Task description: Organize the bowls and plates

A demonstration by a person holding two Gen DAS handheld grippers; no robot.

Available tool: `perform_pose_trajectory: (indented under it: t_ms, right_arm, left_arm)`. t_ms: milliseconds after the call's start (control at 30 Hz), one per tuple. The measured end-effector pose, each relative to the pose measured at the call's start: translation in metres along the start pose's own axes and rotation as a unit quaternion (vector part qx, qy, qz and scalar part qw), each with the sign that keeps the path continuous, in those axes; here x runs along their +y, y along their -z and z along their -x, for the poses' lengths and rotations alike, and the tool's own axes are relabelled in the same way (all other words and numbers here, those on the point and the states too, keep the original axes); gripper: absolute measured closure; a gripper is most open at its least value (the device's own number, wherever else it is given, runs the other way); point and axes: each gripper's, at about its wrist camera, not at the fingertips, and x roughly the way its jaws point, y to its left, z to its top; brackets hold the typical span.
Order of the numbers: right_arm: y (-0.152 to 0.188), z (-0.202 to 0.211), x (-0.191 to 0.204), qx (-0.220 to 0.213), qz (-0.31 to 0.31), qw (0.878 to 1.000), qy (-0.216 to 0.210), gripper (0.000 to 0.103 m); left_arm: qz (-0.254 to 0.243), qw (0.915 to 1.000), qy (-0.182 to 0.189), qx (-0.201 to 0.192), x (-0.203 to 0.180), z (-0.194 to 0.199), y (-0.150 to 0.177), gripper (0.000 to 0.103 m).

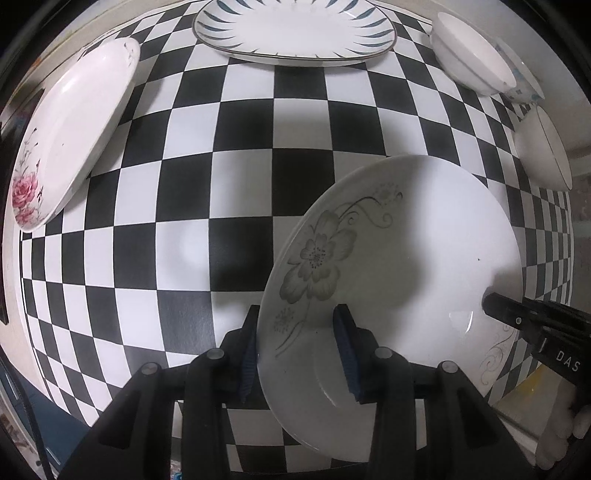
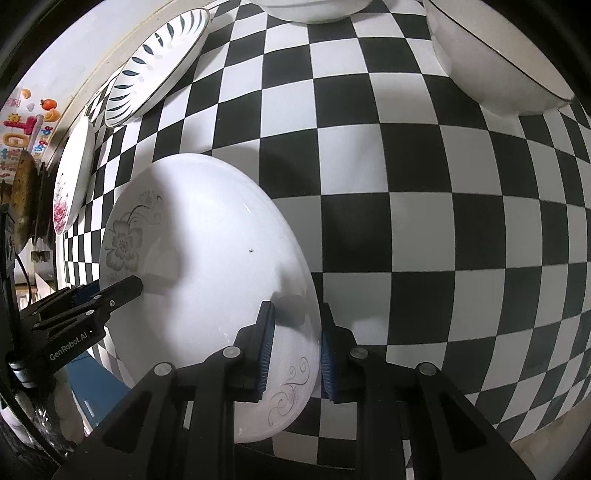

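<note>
A white plate with a grey flower print (image 1: 406, 240) (image 2: 207, 240) lies low over the checkered tablecloth, held at two opposite rims. My left gripper (image 1: 298, 332) is shut on its near rim beside the flower, one blue pad above and one below. My right gripper (image 2: 296, 332) is shut on the opposite rim by the swirl pattern. Each gripper shows in the other view: the right gripper's tip (image 1: 495, 302) and the left gripper's tip (image 2: 129, 288). Whether the plate touches the cloth I cannot tell.
A pink-rose plate (image 1: 74, 129) (image 2: 72, 184) lies at the left. A blue-leaf plate (image 1: 295, 29) (image 2: 159, 62) lies at the far edge. Stacked white bowls (image 1: 472, 55) and a thin-rimmed bowl (image 1: 543, 147) (image 2: 498, 59) stand at the right. Bare checkered cloth (image 1: 240, 147) lies between them.
</note>
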Motion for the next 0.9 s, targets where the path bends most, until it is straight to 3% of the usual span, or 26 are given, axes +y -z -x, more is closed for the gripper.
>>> perform_pose_trajectory:
  t_ms: [167, 300, 400, 433, 467, 533, 633, 767, 900]
  right_arm:
    - [-0.005, 0.007, -0.01, 0.005, -0.007, 1.0, -0.014, 0.078]
    - [-0.008, 0.038, -0.022, -0.015, -0.014, 0.999, -0.028, 0.075]
    - [-0.013, 0.066, -0.011, -0.042, 0.002, 0.999, -0.033, 0.056]
    - [-0.016, 0.073, -0.006, -0.051, 0.004, 0.998, -0.035, 0.045]
    - [-0.019, 0.084, 0.005, -0.068, 0.004, 0.997, -0.044, 0.032]
    - [-0.026, 0.095, 0.027, -0.092, -0.004, 0.992, -0.085, 0.02]
    - [-0.045, 0.09, 0.068, -0.079, -0.002, 0.987, -0.138, 0.018]
    - [-0.084, 0.055, 0.146, -0.057, 0.024, 0.988, -0.142, 0.018]
    - [-0.121, -0.002, 0.215, -0.031, 0.035, 0.991, -0.126, 0.019]
  left_arm:
    - [0.023, 0.9996, -0.012, -0.012, 0.013, 0.01, 0.006, 0.067]
    - [0.07, 0.9967, -0.004, -0.042, 0.041, 0.044, 0.018, 0.067]
    - [0.106, 0.9916, -0.005, -0.073, 0.073, 0.075, 0.022, 0.062]
    - [0.12, 0.9892, -0.005, -0.085, 0.086, 0.085, 0.022, 0.06]
    - [0.13, 0.9868, -0.004, -0.096, 0.101, 0.094, 0.021, 0.058]
    - [0.141, 0.9837, -0.013, -0.112, 0.128, 0.103, 0.016, 0.052]
    - [0.16, 0.9795, -0.02, -0.121, 0.178, 0.109, 0.002, 0.051]
    - [0.181, 0.977, -0.015, -0.111, 0.244, 0.097, -0.031, 0.051]
    - [0.176, 0.9801, -0.013, -0.091, 0.294, 0.072, -0.072, 0.051]
